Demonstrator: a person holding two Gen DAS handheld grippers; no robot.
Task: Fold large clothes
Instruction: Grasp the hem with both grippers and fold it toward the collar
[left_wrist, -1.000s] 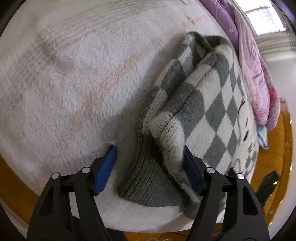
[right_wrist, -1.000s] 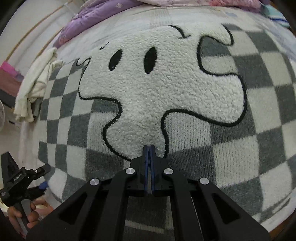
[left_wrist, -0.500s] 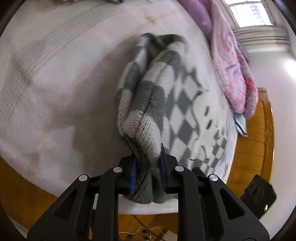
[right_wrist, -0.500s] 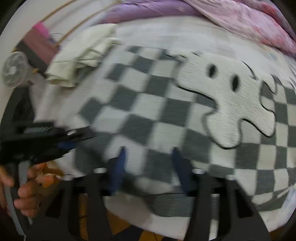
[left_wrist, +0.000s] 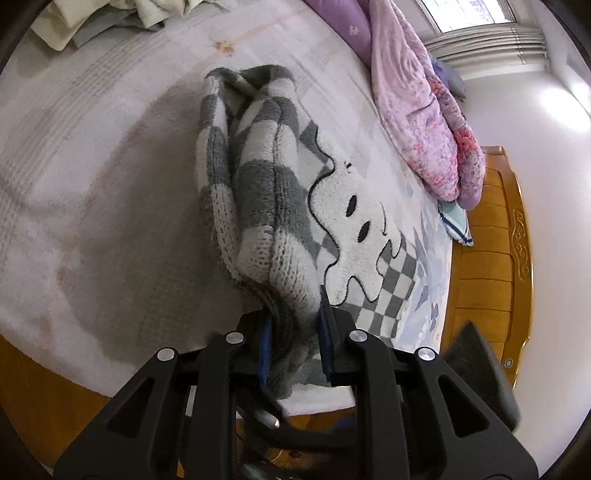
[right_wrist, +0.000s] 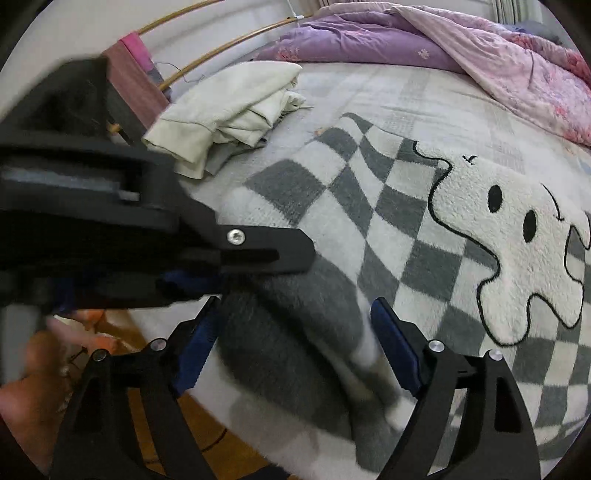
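Left gripper (left_wrist: 295, 332) has its jaws clamped on a bunched fold of the checkered sweater (left_wrist: 266, 206), lifting that edge up off the bed (left_wrist: 92, 166). Right gripper (right_wrist: 295, 354) hangs over the sweater's near hem, jaws spread wide, nothing between them. Cream clothes (right_wrist: 229, 114) lie beyond the sweater.

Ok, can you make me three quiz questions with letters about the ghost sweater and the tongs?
1. Where does the cream clothes pile lie?
A. on the bed beyond the sweater
B. on the floor
C. on the headboard

2. What colours are the sweater's checks?
A. red and blue
B. grey and white
C. green and yellow

3. What are the left tongs doing?
A. hanging open
B. pinching the checked ghost sweater
C. holding a pillow

Answers:
1. A, it rests on the bedspread past the sweater's far edge.
2. B, grey and white squares surround the ghost.
3. B, bunched knit sits between their blue pads, while the right tongs are spread open.
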